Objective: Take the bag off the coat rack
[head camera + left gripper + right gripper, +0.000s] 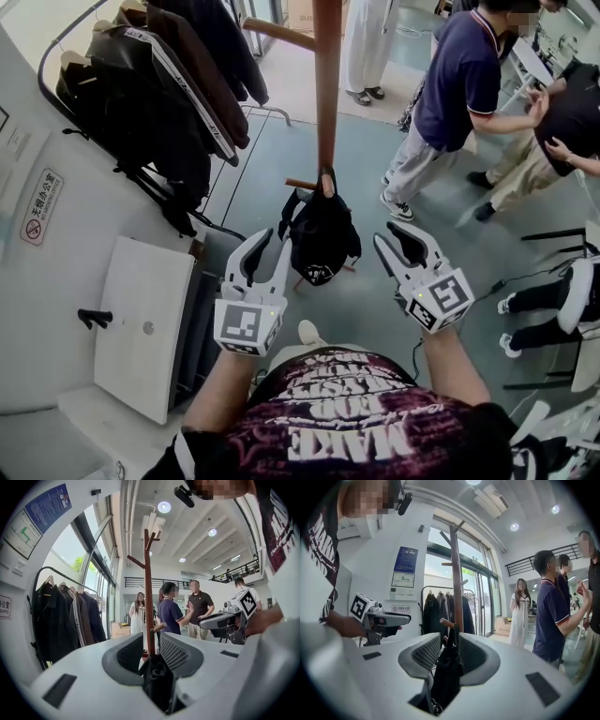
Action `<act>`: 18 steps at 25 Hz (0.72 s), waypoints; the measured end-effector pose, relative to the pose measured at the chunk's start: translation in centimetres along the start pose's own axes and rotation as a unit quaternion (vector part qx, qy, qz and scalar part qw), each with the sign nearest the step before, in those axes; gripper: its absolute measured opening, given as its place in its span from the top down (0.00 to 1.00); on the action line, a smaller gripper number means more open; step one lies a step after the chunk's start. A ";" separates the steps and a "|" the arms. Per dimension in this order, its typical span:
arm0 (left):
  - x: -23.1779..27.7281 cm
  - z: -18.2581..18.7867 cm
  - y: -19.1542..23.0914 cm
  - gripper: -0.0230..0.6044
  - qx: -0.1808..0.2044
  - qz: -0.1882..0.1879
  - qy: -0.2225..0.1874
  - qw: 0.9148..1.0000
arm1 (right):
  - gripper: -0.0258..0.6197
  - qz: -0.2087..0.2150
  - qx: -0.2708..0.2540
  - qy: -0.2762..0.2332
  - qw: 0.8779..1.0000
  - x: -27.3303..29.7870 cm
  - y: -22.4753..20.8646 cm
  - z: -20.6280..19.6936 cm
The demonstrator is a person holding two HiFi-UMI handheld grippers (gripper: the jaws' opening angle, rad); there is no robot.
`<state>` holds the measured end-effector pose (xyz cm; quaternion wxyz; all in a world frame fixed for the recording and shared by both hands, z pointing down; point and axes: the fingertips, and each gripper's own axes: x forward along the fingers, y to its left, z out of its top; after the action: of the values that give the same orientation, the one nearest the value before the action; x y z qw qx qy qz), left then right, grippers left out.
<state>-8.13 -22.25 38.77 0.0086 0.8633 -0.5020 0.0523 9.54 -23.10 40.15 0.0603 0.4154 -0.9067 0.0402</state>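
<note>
A black bag (321, 234) hangs by its strap from a low peg (302, 184) on the brown wooden coat rack pole (326, 84). My left gripper (271, 248) is open just left of the bag, its fingertips close to the bag's side. On the bag's right, a little apart from it, my right gripper (403, 239) is also open. In the left gripper view the bag (157, 679) shows ahead through the gap of the left gripper (152, 654). The right gripper view shows the bag (447, 677) and pole (456, 583) beyond the right gripper (451, 654).
A clothes rail with dark coats (159, 84) stands at the left, with a white cabinet top (145, 319) below it by the wall. Several people (459, 94) stand at the right behind the rack. Dark stands and cables (553, 244) are at the far right.
</note>
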 end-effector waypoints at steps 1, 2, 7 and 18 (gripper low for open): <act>0.3 0.0 0.3 0.80 0.001 -0.004 -0.001 1.000 | 0.76 -0.005 0.000 0.000 1.000 0.3 -0.1 0.1; 0.6 0.1 0.6 0.80 0.001 -0.008 -0.001 1.000 | 0.76 -0.009 0.001 0.000 1.000 0.7 -0.1 0.2; 2.0 0.0 1.4 0.80 0.007 -0.034 -0.003 0.999 | 0.76 -0.026 -0.003 -0.001 1.000 2.0 0.1 0.5; 4.3 -1.9 1.1 0.80 0.000 -0.060 0.014 0.998 | 0.76 -0.031 0.009 0.016 0.999 4.2 -0.7 -1.2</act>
<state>-7.18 -26.39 41.05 0.0184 0.8908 -0.4494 0.0642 7.45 -26.60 41.91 0.0723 0.4433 -0.8919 0.0527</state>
